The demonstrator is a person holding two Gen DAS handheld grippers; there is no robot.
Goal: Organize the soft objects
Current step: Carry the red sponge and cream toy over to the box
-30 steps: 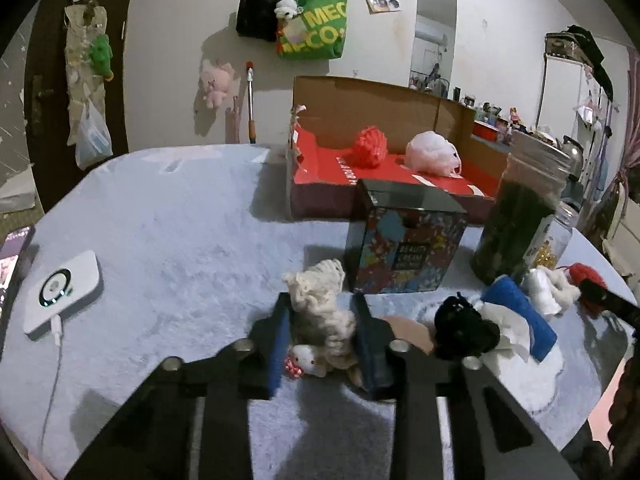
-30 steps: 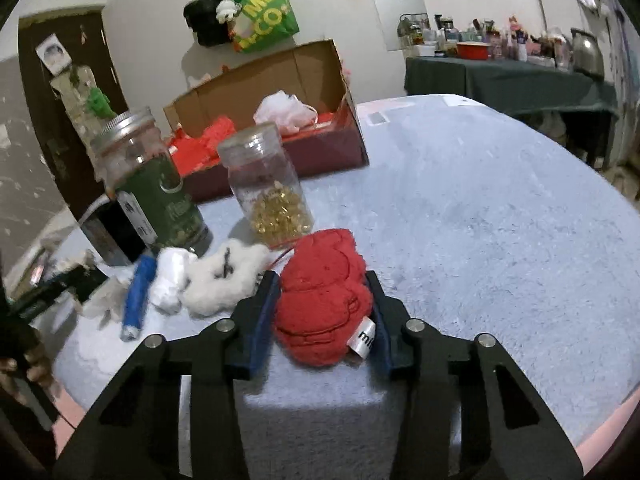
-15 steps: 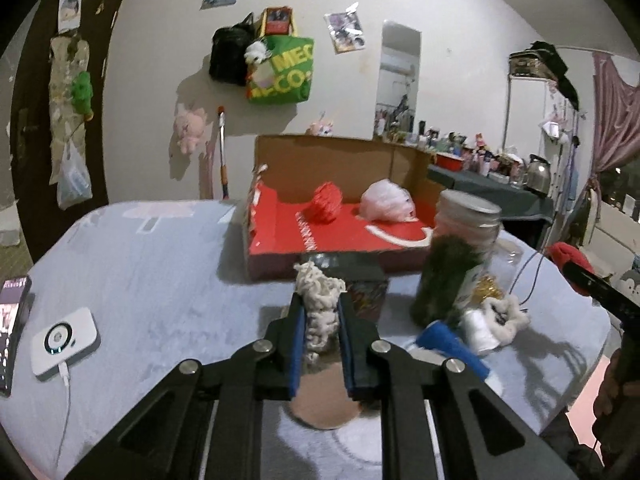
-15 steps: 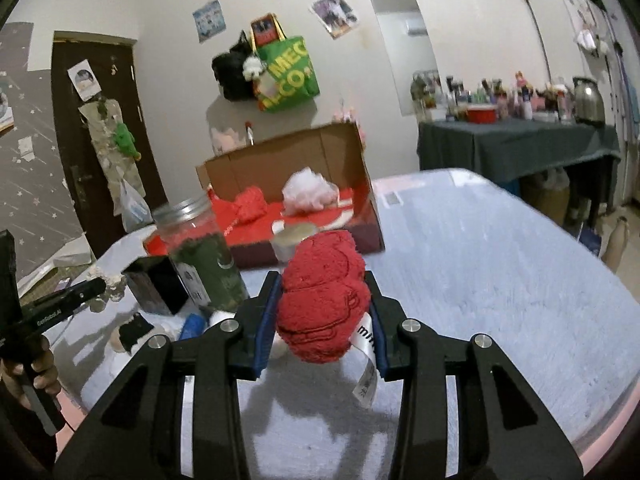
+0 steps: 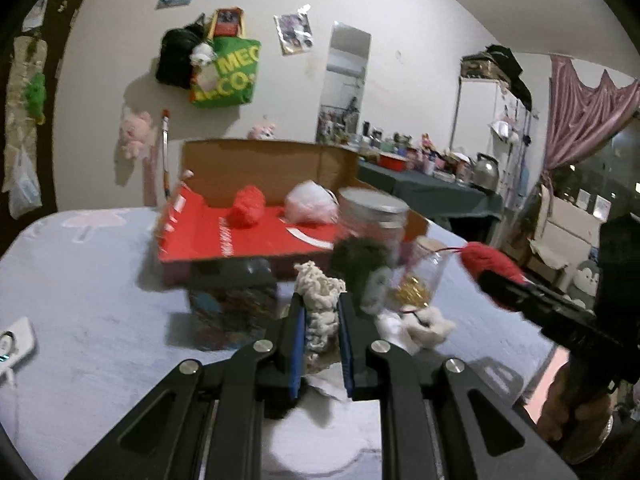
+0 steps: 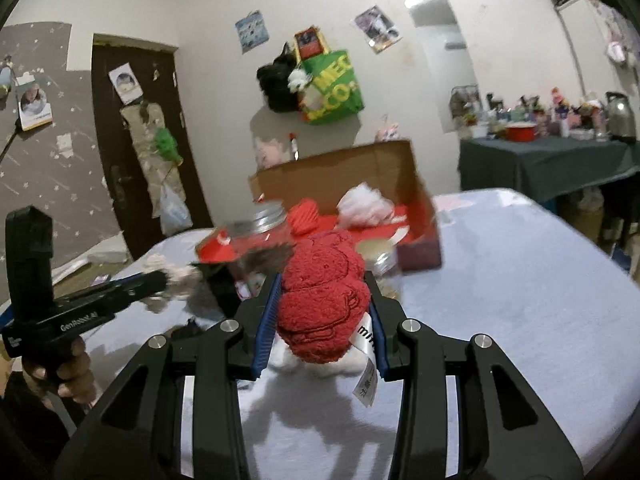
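Observation:
My left gripper (image 5: 321, 308) is shut on a cream knitted toy (image 5: 320, 300) and holds it in the air above the table. My right gripper (image 6: 323, 292) is shut on a red plush toy (image 6: 322, 300) with a white tag, also lifted; it shows at the right of the left wrist view (image 5: 490, 266). The open cardboard box (image 5: 224, 240) with a red floor stands behind and holds a red soft ball (image 5: 249, 206) and a white fluffy item (image 5: 312, 202). White soft pieces (image 5: 424, 326) lie on the table.
A patterned dark box (image 5: 232, 304), a tall jar with a metal lid (image 5: 374, 240) and a small jar with golden contents (image 5: 420, 280) stand in front of the cardboard box. A white device (image 5: 12, 340) lies at the table's left edge.
Both grippers have risen from the table with their toys and have drawn closer to the cardboard box. The views are blurred by motion.

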